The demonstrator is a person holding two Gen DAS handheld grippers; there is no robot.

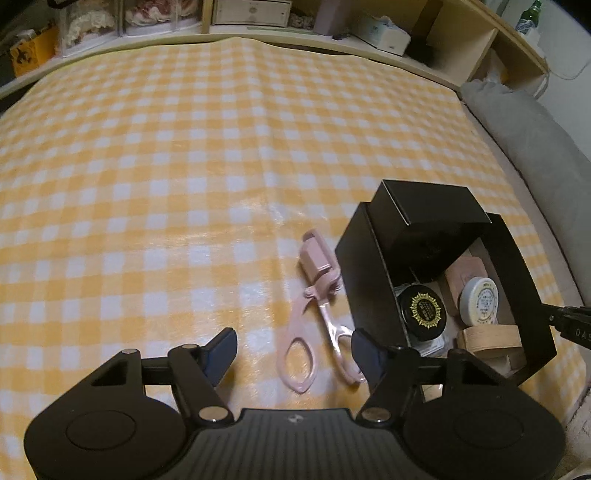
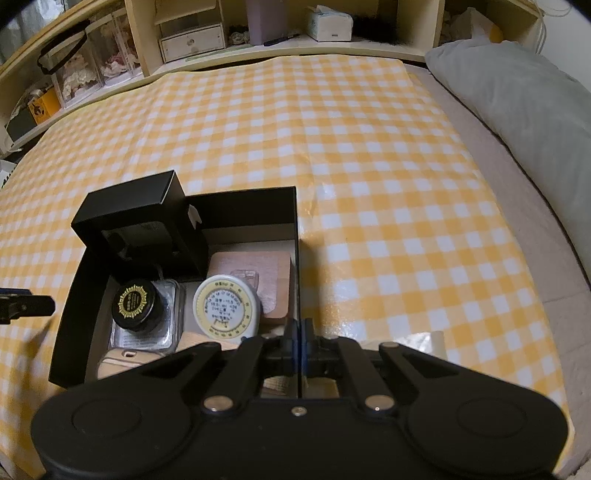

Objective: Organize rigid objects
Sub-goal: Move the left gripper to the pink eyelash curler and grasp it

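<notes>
A pink scissor-shaped tool (image 1: 317, 280) lies on the yellow checked cloth, just left of a black box (image 1: 364, 273). My left gripper (image 1: 293, 352) hovers over its loop handles, which lie between the open fingers; the pads do not squeeze them. My right gripper (image 2: 300, 341) is shut on the right wall of the black box (image 2: 243, 206). In the box are a smaller black box (image 2: 140, 214), a black jar with a gold emblem (image 2: 135, 302), a white round tin (image 2: 225, 306) and a pale wooden piece (image 1: 491, 338).
A grey pillow (image 2: 517, 92) lies along the right side beyond the cloth (image 1: 184, 147). Wooden shelves at the back hold a tissue box (image 2: 328, 22), small drawers (image 2: 192, 40) and clear containers. The cloth's edge drops off near the box's right.
</notes>
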